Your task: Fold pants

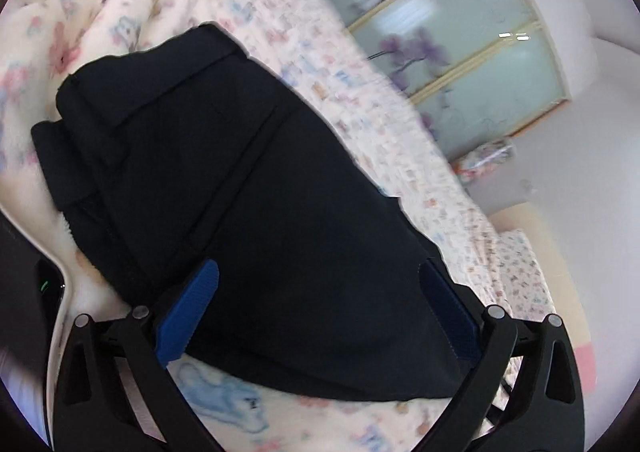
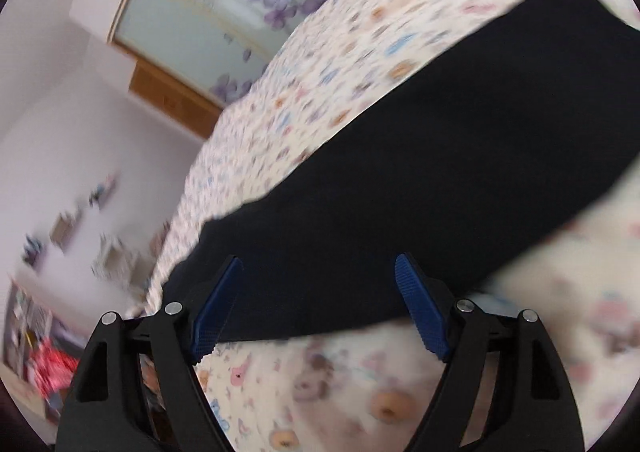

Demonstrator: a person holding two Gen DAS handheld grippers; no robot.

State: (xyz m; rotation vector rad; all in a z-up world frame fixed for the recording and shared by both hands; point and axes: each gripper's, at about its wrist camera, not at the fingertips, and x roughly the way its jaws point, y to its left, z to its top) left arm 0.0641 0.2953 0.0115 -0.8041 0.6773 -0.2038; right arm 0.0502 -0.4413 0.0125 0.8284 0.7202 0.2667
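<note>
Both our left claw [image 1: 318, 280] and right claw [image 2: 318, 276] gape wide apart, empty; the dark navy cloth pants [image 1: 224, 180] stretch lengthwise straight ahead of both.

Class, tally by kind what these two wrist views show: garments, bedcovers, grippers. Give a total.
Pants: 1
Bedcover: 1
Grippers: 2, the left gripper and the right gripper, both open
Total: 4
</note>
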